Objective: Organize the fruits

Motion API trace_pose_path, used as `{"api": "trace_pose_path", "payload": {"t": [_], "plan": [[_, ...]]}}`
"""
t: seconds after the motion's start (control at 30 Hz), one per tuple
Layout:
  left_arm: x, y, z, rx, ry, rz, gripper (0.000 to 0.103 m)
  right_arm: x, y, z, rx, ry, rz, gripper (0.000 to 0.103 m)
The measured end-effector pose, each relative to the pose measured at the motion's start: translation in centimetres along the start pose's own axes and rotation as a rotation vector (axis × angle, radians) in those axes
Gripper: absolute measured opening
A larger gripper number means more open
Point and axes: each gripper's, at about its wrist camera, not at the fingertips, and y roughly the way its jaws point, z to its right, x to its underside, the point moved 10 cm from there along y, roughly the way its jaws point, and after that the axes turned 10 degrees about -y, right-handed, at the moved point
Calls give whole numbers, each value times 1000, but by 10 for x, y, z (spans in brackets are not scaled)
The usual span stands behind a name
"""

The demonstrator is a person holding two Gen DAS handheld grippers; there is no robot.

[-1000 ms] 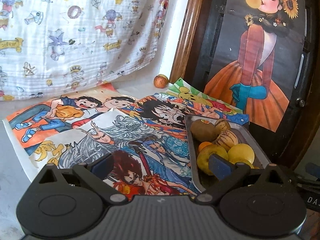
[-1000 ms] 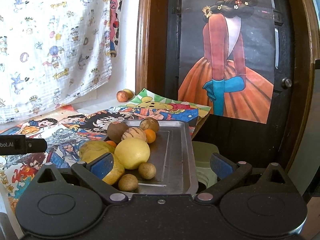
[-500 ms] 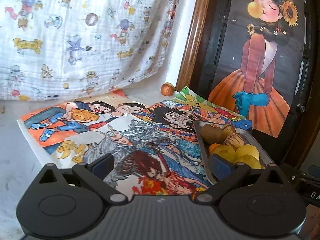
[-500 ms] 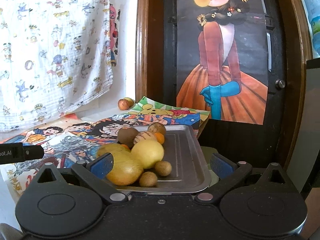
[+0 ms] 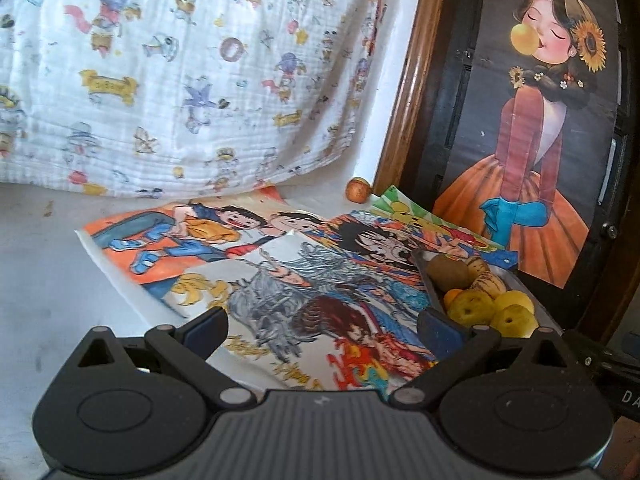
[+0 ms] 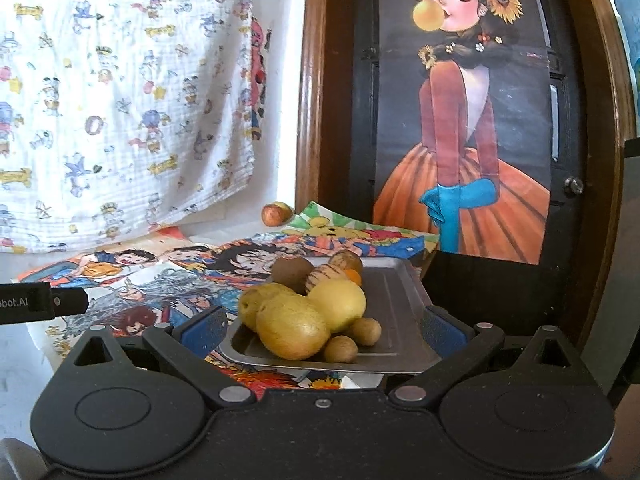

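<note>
Fruits (image 6: 312,312) heaped on metal tray (image 6: 396,300)

Legible text is limited to two partial markings, each on a handheld device body.

1. Right wrist view: a black bar (image 6: 38,303) enters at the left edge. Its white lettering reads "obot.AI"; the start of the word is cut off by the frame edge.

2. Left wrist view: a dark device body (image 5: 624,390) at the lower right edge carries pale letters "DA"; the remainder runs out of frame.

The white printed cloth (image 5: 168,80) shows small yellow banners with lettering, too small and blurred to read. The comic-style sheets (image 5: 304,276) on the bench include yellow drawn characters near the lower edge; these cannot be read.
</note>
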Motion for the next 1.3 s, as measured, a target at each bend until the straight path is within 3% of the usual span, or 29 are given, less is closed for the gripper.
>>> {"api": "trace_pose_path", "payload": {"t": [0.23, 0.47, 1.3], "plan": [[4, -17, -3, -35, 22, 33, 103, -7, -7, -6, -61, -39, 19, 102], [12, -28, -5, -46, 37, 21, 103, -10, -15, -10, -121, -15, -20, 102], [31, -40, -12, -62, 68, -23, 103, 16, -26, -26, -189, -34, -29, 102]]}}
